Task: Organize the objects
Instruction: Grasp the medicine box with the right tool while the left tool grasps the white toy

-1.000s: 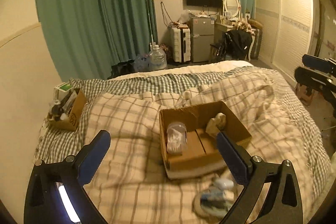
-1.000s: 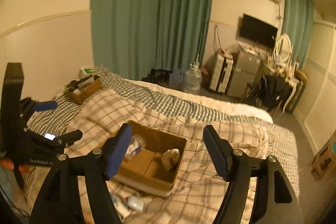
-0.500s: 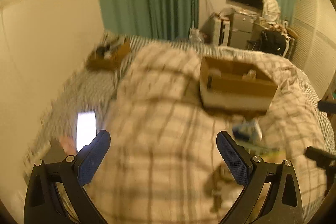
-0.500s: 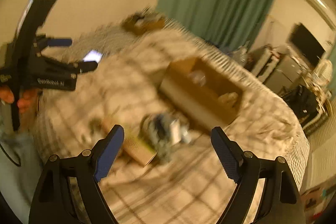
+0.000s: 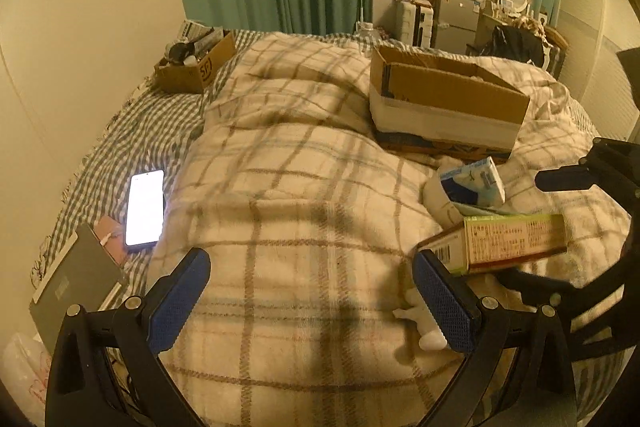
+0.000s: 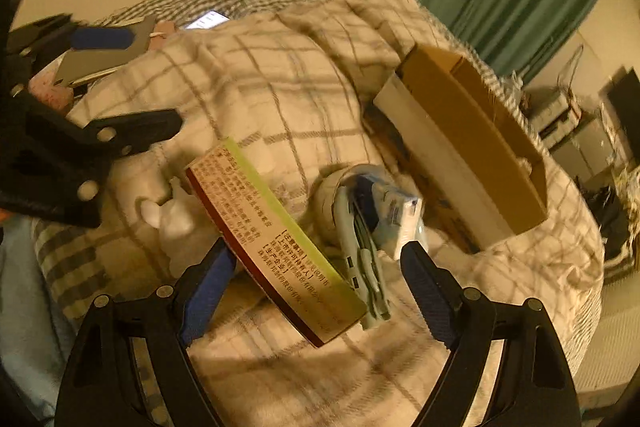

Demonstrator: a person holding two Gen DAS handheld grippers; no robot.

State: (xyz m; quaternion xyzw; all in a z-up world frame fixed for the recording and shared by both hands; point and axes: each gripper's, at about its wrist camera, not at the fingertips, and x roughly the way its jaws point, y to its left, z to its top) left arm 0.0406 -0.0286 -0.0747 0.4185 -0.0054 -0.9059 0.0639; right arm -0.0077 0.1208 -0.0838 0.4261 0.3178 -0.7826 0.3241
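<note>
A: Right gripper (image 6: 316, 267) is held wide open, nothing gripped; printed carton (image 6: 276, 247) lies between the jaws, untouched. Left gripper (image 5: 312, 303) is likewise spread wide over bare blanket (image 5: 280, 187).

B: Step?

A: Judged as approach for a pick. Tissue pack (image 6: 394, 215) is seen just beyond the carton; cardboard box (image 6: 472, 143) farther back. Descent, then closure across the carton's narrow faces, is called for.
</note>
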